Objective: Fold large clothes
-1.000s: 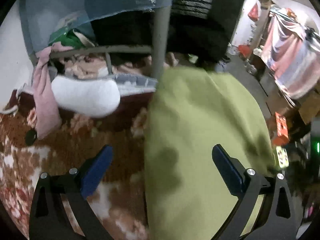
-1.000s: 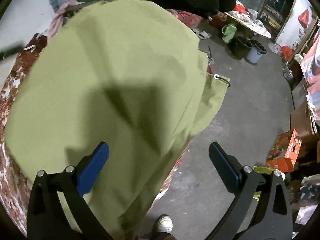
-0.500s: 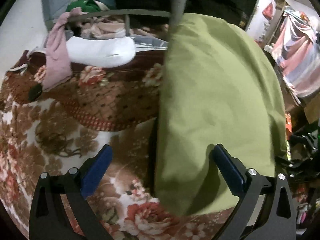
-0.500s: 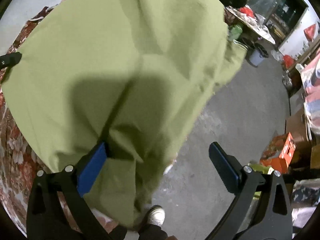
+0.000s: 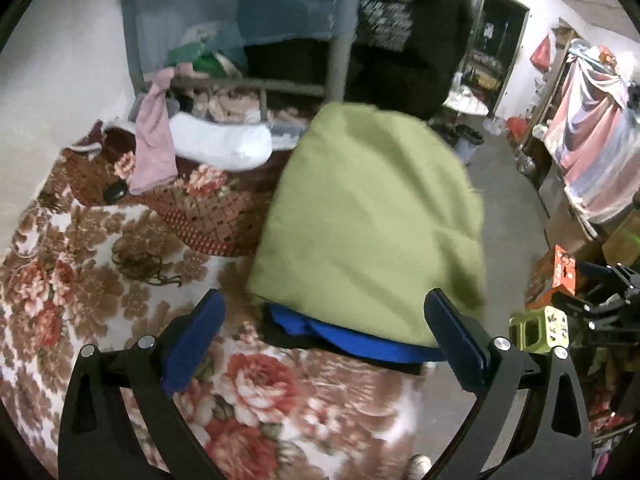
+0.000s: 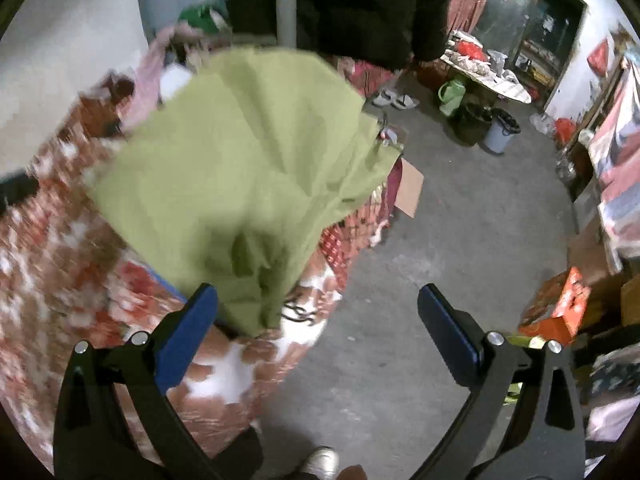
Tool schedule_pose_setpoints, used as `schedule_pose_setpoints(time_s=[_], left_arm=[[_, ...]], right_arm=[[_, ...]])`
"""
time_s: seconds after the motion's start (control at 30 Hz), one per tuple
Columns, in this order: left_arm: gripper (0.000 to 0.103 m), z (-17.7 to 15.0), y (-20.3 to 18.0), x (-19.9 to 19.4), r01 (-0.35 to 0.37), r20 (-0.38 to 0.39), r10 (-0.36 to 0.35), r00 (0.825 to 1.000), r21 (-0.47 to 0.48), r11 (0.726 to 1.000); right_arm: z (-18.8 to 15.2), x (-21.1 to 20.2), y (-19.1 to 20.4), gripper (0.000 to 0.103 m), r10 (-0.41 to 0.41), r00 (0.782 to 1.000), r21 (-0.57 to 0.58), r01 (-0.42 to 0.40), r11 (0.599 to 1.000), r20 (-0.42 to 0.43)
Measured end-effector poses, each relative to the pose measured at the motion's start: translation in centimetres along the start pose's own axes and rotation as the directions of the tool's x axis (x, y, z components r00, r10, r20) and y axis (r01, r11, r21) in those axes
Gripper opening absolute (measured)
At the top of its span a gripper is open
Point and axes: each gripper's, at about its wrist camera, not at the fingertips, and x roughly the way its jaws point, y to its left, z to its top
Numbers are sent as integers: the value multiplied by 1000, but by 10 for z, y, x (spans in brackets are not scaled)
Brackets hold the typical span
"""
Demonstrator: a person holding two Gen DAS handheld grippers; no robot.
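The left gripper (image 5: pixel 324 344) pointed down over the floral blanket (image 5: pixel 120 248), jaws wide apart and empty, the green garment (image 5: pixel 368 220) lying just ahead between its fingers. The right gripper (image 6: pixel 318 332) also stood spread and empty, the garment ahead by its left finger.

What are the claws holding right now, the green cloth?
Nothing. Both the left claw and the right claw are open, and the green cloth lies on the flowery blanket, loose from both.
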Motion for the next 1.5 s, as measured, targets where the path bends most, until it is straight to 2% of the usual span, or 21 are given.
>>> schedule_pose_setpoints(time_s=[0.1,0.3,0.5,0.6,0.77,0.9,1.5], left_arm=[[98,-7,-31,-39,-12,32,11,999,10,1000],[98,-23,-66,-83,-28,17,28,999,-10,1000],[98,-24,-71,-108,-29,45,30,999,-18,999],[98,-20,-75,-111,-2,57,1,998,12,1000],[98,-13,-68,-115,29,88,-28,996,-1,1000],[98,-9,-65,-113,60,82,-61,995,15,998],[98,4,-80,-123,37,110,-38,993,13,999]], right_arm=[[-3,-43,-1,98,65,997,12,-66,998,53],[-11,-114,-7,98,84,990,-23,-82,996,117],[-16,-145,-14,98,117,986,-15,-116,993,123],[-12,-159,-7,98,124,981,-34,-120,992,150],[-3,-167,15,98,140,976,-104,-123,987,169],[1,-170,24,98,155,974,-111,-138,984,167],[12,-176,18,98,197,970,-146,-176,974,143]])
